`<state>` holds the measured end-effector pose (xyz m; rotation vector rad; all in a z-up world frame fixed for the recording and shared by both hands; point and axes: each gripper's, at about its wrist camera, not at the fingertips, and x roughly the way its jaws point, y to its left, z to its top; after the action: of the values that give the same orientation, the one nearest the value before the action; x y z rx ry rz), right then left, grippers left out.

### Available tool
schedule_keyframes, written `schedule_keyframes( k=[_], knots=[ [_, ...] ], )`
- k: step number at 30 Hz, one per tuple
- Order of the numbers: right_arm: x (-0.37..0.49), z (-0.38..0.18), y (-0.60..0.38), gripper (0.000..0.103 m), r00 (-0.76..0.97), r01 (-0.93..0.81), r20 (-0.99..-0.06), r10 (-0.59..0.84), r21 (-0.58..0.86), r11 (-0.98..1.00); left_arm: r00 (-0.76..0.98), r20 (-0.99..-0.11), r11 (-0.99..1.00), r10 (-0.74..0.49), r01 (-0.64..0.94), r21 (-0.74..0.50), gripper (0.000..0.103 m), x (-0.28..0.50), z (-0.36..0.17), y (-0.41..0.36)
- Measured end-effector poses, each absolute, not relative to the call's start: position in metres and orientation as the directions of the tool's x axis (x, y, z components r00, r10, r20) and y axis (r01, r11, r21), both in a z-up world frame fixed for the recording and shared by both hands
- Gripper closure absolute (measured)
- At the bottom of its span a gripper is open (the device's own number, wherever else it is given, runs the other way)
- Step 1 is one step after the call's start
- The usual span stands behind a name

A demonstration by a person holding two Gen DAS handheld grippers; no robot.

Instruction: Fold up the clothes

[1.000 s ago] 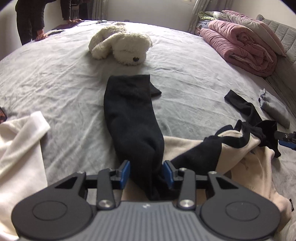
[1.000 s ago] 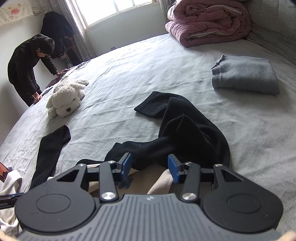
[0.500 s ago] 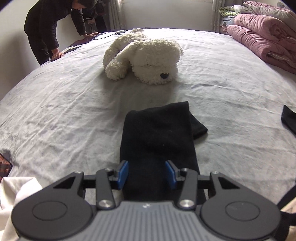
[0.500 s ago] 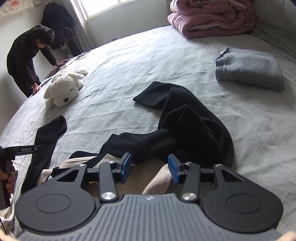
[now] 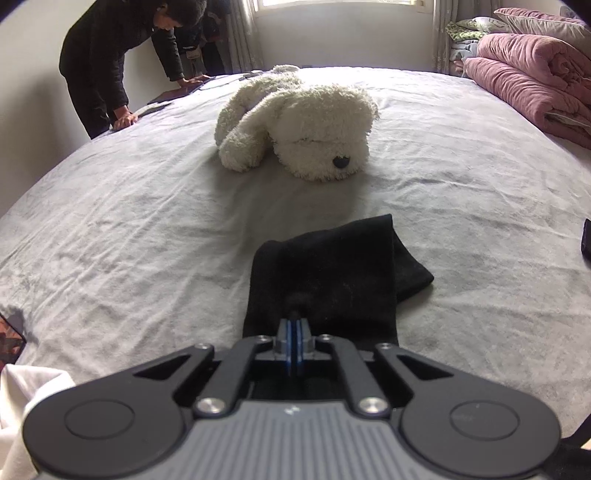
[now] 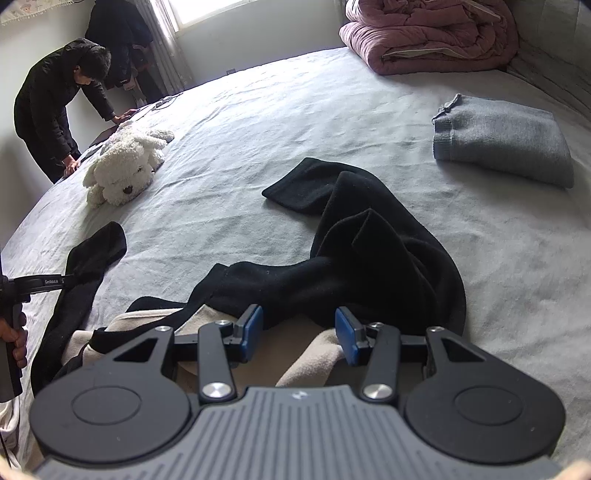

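Observation:
A black-and-beige garment lies spread on the grey bed. Its black left sleeve [image 5: 325,273] stretches toward the plush dog. My left gripper [image 5: 294,328] is shut on a pinch of that sleeve's fabric near the cuff end. The sleeve also shows in the right wrist view [image 6: 88,266], with the left gripper [image 6: 64,280] at its side. My right gripper [image 6: 299,330] is open over the garment's beige body [image 6: 295,347], just short of the crumpled black right sleeve [image 6: 369,251].
A white plush dog [image 5: 303,122] lies beyond the left sleeve. A folded grey sweater [image 6: 502,140] sits at the right. Pink quilts [image 6: 428,33] are piled at the far right. A person in black [image 6: 55,107] leans on the bed's far edge. White cloth [image 5: 22,406] lies near left.
My left gripper moved forward along the black sleeve toward its cuff and closed on the fabric. The right gripper stayed open and barely moved.

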<state>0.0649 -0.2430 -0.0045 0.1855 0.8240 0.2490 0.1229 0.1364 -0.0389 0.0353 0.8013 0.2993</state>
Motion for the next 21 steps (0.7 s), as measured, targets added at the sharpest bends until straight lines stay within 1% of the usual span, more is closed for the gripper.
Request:
schedule_keyframes(
  k=[3,13,18,21],
  knots=[
    [0.063,-0.001,-0.242,0.055,0.658,-0.151,-0.692,0.297,0.264,0.953,0.666,-0.676,0.946,0.315,-0.282,0.163,0.101,0.110,-0.026,0.144],
    [0.054,0.012,-0.242,0.055,0.682,-0.167,-0.659,0.317,0.282,0.945,0.688,-0.612,0.912,0.389,-0.380,0.152,0.101,0.037,0.026,0.184],
    [0.051,0.016,-0.242,0.055,0.691,-0.175,-0.648,0.321,0.282,0.943,0.697,-0.599,0.905,0.393,-0.407,0.121,0.101,-0.006,0.044,0.194],
    [0.050,0.018,-0.243,0.055,0.696,-0.175,-0.643,0.319,0.279,0.944,0.686,-0.614,0.903,0.391,-0.413,0.115,0.101,-0.029,0.045,0.197]
  ],
)
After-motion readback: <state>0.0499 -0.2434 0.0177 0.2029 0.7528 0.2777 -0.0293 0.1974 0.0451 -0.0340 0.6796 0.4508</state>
